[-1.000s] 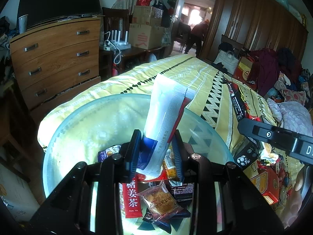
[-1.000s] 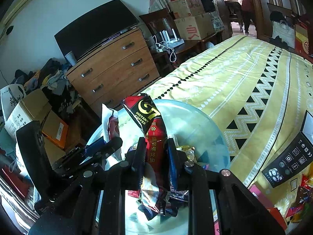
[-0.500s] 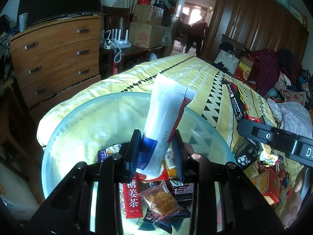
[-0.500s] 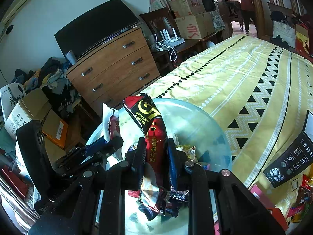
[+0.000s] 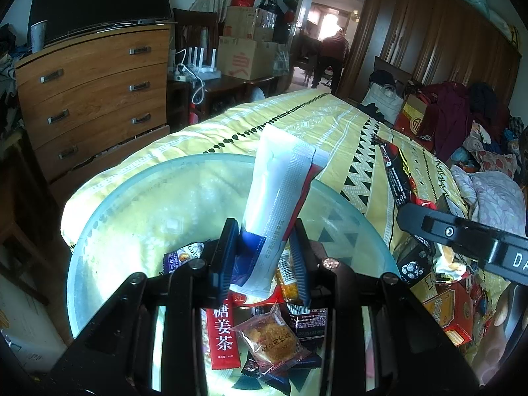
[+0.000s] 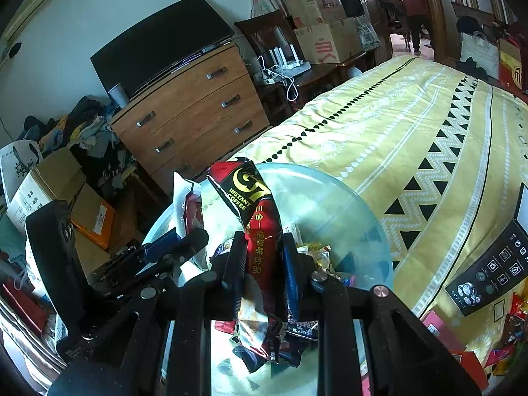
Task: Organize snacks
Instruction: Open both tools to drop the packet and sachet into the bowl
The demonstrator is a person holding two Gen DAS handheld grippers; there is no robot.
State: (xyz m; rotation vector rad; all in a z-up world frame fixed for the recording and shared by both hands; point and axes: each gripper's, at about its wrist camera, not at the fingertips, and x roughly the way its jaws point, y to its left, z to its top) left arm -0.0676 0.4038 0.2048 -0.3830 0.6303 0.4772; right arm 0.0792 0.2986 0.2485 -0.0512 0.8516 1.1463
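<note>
A glossy white sachet, upright and leaning right, is clamped in the left claw above the round, translucent glass bowl. Flat crinkled packets lie inside, probably foil. To the right, a red-and-black coffee stick is pinched in the right claw over the bowl, on the yellow patterned bed.
</note>
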